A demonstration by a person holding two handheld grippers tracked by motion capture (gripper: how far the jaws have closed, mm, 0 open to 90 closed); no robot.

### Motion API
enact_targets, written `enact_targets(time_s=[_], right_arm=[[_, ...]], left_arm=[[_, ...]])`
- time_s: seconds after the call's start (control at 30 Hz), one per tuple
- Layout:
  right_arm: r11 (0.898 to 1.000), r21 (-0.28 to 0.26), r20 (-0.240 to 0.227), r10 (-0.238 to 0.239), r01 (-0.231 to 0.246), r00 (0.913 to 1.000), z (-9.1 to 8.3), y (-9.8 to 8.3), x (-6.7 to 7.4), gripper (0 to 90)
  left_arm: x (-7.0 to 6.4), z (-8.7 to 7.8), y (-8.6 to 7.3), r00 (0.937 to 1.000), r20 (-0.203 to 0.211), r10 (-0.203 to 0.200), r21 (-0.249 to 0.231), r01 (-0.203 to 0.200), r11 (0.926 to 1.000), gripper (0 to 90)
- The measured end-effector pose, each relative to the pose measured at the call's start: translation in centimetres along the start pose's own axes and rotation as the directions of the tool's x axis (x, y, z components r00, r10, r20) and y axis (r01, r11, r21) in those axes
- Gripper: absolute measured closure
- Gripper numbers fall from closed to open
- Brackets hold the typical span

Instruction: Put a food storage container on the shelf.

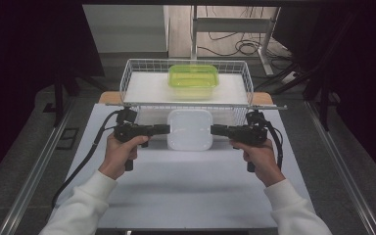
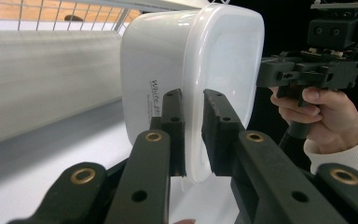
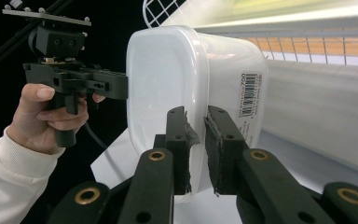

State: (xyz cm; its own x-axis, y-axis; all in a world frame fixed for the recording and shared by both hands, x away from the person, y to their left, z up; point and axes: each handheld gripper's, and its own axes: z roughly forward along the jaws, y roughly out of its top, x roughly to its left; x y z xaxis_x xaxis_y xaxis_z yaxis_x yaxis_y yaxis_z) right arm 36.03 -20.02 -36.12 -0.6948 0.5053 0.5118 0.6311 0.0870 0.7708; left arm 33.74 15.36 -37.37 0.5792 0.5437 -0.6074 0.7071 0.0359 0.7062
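Observation:
A white lidded plastic container (image 1: pixel 190 129) hangs just above the white table, held from both sides in front of the wire basket. My left gripper (image 1: pixel 168 129) is shut on the container's left rim; in the left gripper view its jaws pinch the lid edge of the white container (image 2: pixel 193 70). My right gripper (image 1: pixel 212 129) is shut on the right rim; in the right gripper view the jaws clamp the lid edge of the container (image 3: pixel 168 70), whose side carries a barcode label. A green lidded container (image 1: pixel 193 78) sits inside the wire basket (image 1: pixel 127 78).
The wire basket stands on a white board at the table's far edge, directly behind the lifted container. The white table top (image 1: pixel 186 191) spreads in front of the hands. Metal rails run along both sides of the table, and cables lie on the floor behind.

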Motion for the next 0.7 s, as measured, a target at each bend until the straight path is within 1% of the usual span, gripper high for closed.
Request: enact_targets(time_s=[0.13,0.17,0.27,0.5,0.6,0.7], right_arm=[[1.000,-0.014,-0.004,-0.004,0.003,1.0000,-0.1,0.4,0.0,79.1],[1.000,-0.015,-0.005,0.000,0.000,1.0000,-0.2,0.6,0.1,79.1],[1.000,-0.021,-0.002,-0.011,0.011,0.9999,-0.3,1.1,0.2,79.1],[0.999,-0.036,0.000,-0.019,0.019,0.9998,-0.4,2.5,0.2,79.1],[0.999,-0.040,0.000,-0.020,0.020,0.9998,-0.5,3.1,0.2,79.1],[0.998,-0.048,0.000,-0.026,0.026,0.9997,-0.5,3.9,0.2,79.1]], left_arm=[[-0.3,-0.2,0.7,0.9999,0.002,0.017,-0.004,-0.017,0.9998,79.3],[-0.3,-0.2,0.9,0.9999,0.006,0.015,-0.007,-0.015,0.9999,79.4],[-0.5,-0.3,1.5,0.9996,0.002,0.029,-0.006,-0.029,0.9996,79.4],[-0.8,-0.4,3.2,0.9983,-0.006,0.059,-0.006,-0.059,0.9983,79.5],[-0.8,-0.5,3.9,0.9983,0.001,0.058,-0.006,-0.058,0.9983,79.5],[-1.0,-0.6,4.8,0.9978,0.003,0.066,-0.012,-0.066,0.9978,79.5]])
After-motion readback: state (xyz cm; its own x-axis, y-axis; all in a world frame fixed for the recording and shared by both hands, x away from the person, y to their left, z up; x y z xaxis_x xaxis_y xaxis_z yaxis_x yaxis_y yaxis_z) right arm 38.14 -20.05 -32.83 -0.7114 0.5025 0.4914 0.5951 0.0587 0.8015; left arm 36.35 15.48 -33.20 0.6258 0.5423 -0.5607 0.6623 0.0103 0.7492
